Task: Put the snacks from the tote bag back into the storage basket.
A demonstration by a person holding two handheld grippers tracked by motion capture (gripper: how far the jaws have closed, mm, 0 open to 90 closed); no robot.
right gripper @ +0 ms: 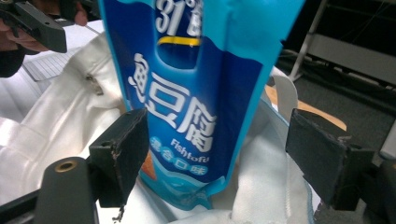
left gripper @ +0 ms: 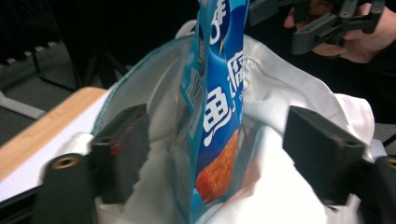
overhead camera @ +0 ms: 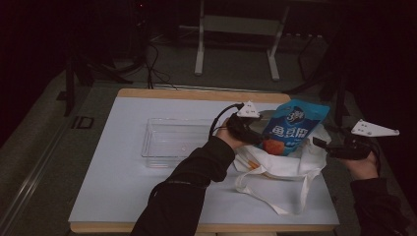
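Both grippers stand with jaws apart: the left gripper (overhead camera: pixel 246 129) and the right gripper (overhead camera: pixel 339 147) flank a blue snack pouch (overhead camera: pixel 292 125) standing upright in the mouth of a white tote bag (overhead camera: pixel 280 164) on the table (overhead camera: pixel 113 167), beside a clear tray (overhead camera: pixel 174 140).

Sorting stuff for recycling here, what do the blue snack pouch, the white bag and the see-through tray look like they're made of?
Blue snack pouch: glossy printed plastic film, judging by its sheen and creased seams. White bag: matte woven cloth, probably cotton canvas, since it folds softly and has sewn straps. See-through tray: clear rigid plastic, likely, with glints along its walls.
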